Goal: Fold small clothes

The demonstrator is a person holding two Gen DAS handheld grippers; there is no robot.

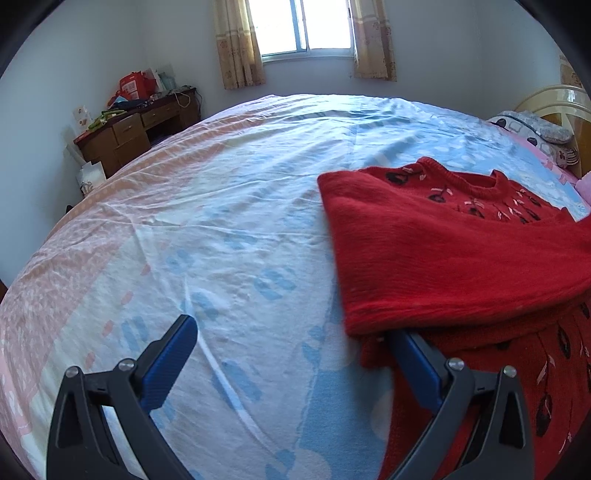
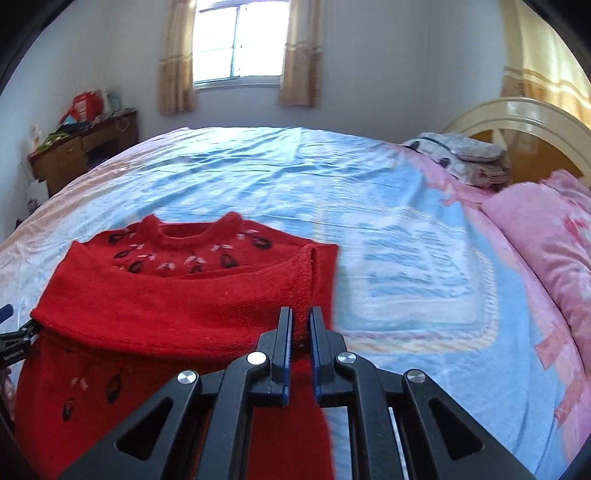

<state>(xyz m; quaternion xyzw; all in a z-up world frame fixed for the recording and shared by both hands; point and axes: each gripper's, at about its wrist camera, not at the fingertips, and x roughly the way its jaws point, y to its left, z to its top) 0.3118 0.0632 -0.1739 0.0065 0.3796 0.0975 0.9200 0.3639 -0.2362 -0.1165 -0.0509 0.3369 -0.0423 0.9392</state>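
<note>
A small red knitted sweater (image 1: 454,254) with black and pink embroidery lies on the bed, its sleeves folded across the chest; it also shows in the right wrist view (image 2: 166,310). My left gripper (image 1: 291,332) is open beside the sweater's left edge, its right finger (image 1: 413,362) tucked under the folded red fabric. My right gripper (image 2: 301,321) is shut on the sweater's right edge, with a strip of red knit pinched between the fingers. The left gripper's tip (image 2: 11,332) shows at the sweater's left edge in the right wrist view.
The bed sheet (image 1: 229,229) is blue, white and pink. A pink pillow (image 2: 546,236) and a folded patterned blanket (image 2: 458,155) lie by the cream headboard (image 2: 524,122) on the right. A cluttered wooden desk (image 1: 136,129) stands at the far left wall under a curtained window (image 1: 303,26).
</note>
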